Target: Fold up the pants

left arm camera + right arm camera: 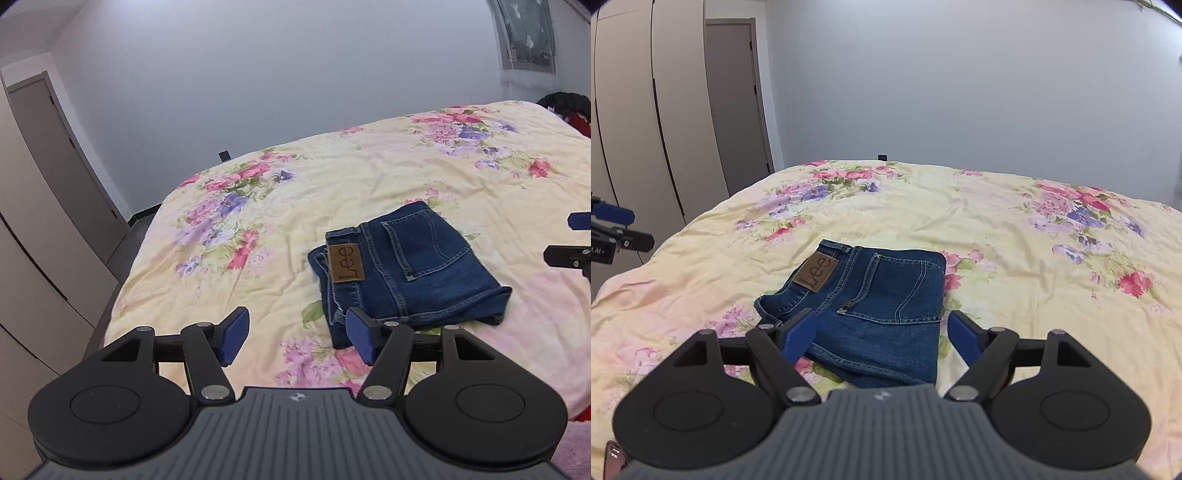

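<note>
Two grippers, left (295,338) and right (882,334), both with fingers wide, holding nothing. Beyond, one folded jeans (871,306), flat on bed (1015,258). Farther, one door (738,107).

The left gripper (297,338) sat low in the left wrist frame, its blue pads spread wide with nothing between them. The right gripper (882,338) sat low in its own frame, jaws equally wide and empty, and also showed at the right edge (576,236).
</note>
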The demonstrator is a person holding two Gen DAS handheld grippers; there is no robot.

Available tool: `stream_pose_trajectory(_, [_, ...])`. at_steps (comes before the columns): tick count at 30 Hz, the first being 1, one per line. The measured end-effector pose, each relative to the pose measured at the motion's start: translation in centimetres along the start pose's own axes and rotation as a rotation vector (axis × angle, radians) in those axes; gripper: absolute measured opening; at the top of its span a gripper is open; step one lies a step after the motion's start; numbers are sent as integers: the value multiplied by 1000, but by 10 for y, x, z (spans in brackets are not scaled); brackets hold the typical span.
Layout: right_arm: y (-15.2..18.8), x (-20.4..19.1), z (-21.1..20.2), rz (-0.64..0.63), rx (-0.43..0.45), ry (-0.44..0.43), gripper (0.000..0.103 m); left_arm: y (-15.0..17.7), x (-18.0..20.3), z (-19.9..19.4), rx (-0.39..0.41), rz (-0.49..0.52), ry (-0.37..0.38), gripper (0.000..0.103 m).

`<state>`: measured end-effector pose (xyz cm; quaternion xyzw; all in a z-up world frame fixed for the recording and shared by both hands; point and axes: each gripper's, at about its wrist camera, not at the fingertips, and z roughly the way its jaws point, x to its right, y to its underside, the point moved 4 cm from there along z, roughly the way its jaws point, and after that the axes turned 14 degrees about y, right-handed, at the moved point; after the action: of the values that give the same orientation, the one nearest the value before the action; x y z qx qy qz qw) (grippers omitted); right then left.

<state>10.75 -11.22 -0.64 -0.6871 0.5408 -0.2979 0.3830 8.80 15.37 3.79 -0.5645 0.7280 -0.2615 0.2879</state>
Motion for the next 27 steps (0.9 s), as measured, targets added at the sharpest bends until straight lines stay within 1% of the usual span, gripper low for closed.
stream_pose_trajectory(2, [8, -2, -15, 29, 10, -4, 79, 10, 11, -8, -1, -38, -16, 71])
stream_pose_trajectory(4, [16, -5, -27, 49, 15, 1, 80, 19, 20, -13, 17, -83, -35, 78])
stream_pose_trajectory(6, [26, -10, -35, 53, 13, 7, 81, 28, 29, -14, 35, -127, -61, 78])
stream_pose_trajectory(9, [40, -20, -44, 23, 9, 25, 81, 39, 41, -10, 48, -176, -67, 78])
stream_pose_trajectory(11, [46, -27, -49, -11, 26, 33, 81, 47, 49, -4, 41, -201, -83, 78])
stream_pose_trajectory(13, [52, -33, -53, -46, 46, 44, 81, 54, 55, 4, 24, -218, -96, 78])
stream_pose_trajectory(15, [58, -38, -54, -71, 46, 48, 81, 61, 59, 9, 13, -233, -104, 78])
stream_pose_trajectory(20, [67, -40, -50, -67, 18, 26, 81, 69, 63, 10, 1, -252, -111, 78])
stream_pose_trajectory(23, [70, -42, -50, -77, 18, 30, 81, 68, 66, 7, 8, -253, -108, 78])
stream_pose_trajectory(27, [69, -41, -51, -60, 22, 27, 81, 67, 69, 7, 11, -254, -107, 78])
